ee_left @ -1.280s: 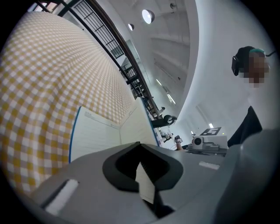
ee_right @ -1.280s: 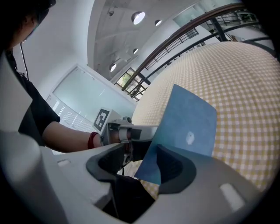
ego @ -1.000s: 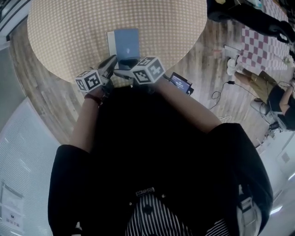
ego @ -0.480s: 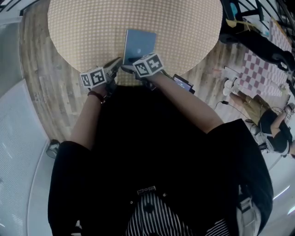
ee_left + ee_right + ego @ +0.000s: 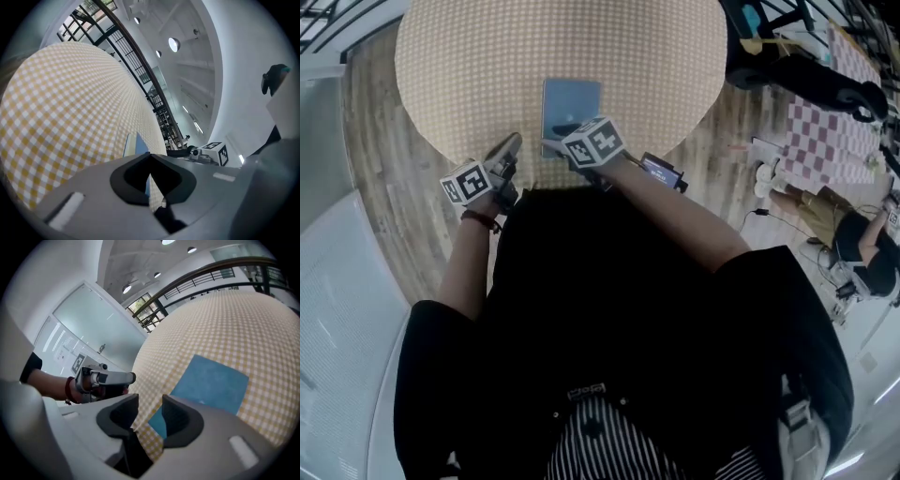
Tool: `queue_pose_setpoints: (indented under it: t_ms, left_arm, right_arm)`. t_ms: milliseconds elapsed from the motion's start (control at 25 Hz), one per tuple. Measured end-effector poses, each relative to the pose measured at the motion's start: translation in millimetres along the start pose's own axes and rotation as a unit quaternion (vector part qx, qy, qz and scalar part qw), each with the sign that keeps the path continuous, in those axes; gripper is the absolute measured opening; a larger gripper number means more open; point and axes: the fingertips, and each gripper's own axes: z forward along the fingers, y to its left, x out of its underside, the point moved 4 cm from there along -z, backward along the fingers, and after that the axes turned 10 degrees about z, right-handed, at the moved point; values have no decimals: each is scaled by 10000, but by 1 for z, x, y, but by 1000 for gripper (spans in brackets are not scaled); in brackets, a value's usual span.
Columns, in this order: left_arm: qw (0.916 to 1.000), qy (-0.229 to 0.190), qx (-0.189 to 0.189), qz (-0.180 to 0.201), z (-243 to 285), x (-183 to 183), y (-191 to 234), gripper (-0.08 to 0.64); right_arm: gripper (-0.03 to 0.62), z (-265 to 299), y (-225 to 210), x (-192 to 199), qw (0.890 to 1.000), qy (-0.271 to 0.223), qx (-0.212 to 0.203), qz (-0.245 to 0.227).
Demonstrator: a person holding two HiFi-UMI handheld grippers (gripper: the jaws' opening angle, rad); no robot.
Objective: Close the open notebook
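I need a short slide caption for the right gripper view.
Closed blue notebook lying on a checked tablecloth, left gripper apart from it.

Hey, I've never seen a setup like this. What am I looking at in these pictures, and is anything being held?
There is no robot: a person holds a hand-held gripper in each hand. One picture comes from a camera on the person's head, looking down. The other two come from cameras on the tools. A closed blue notebook lies on the round checked table. The left hand-held gripper is shut and empty. The right hand-held gripper points at the notebook's near corner. Its jaws have just been closing but grip nothing.
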Motion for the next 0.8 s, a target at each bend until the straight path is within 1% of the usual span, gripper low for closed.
queue_pose_setpoints:
  t_ms: [80, 160, 240, 280, 320, 360, 440, 520, 560, 600, 680, 760, 800]
  left_arm:
    - [9994, -48, 35, 330, 4, -14, -11, 2]
    - [9974, -44, 166, 694, 9, -29, -31, 2]
    - [9950, -31, 343, 938, 14, -40, -54, 2]
    - [9938, -30, 391, 1038, 16, -44, -64, 2]
    - [9927, -26, 414, 1135, 19, -48, -74, 2]
    - [9915, -12, 420, 1228, 21, -52, -84, 2]
    - [9900, 90, 378, 1360, 27, -59, -101, 2]
    - [9884, 316, 262, 1461, 34, -61, -114, 2]
    - [9861, 439, 197, 1588, 39, -62, -121, 2]
    - [9821, 535, 143, 1798, 44, -63, -131, 2]
    - [9699, 554, 16, 2369, 50, -69, -153, 2]
    - [9545, 310, -254, 2955, 51, -82, -174, 2]
    - [9452, 133, -411, 3237, 50, -90, -184, 2]
  right_arm:
    - [127, -19, 4, -10, 9998, -220, -21, -19]
    - [97, -41, 7, -22, 9985, -546, 13, -33]
    - [82, -64, 9, -33, 9953, -959, 130, -59]
    - [62, -76, 9, -38, 9930, -1166, 193, -64]
    - [21, -89, 10, -43, 9903, -1366, 248, -66]
    - [3, -101, 11, -47, 9874, -1555, 297, -74]
    - [3, -122, 17, -52, 9809, -1897, 409, -147]
    - [3, -138, 26, -53, 9739, -2187, 535, -294]
    - [3, -146, 32, -54, 9706, -2305, 567, -399]
    - [3, -152, 39, -54, 9676, -2408, 564, -518]
    - [2, -164, 53, -57, 9622, -2586, 488, -709]
    - [2, -175, 63, -60, 9566, -2765, 439, -811]
    - [2, -181, 65, -62, 9532, -2860, 466, -864]
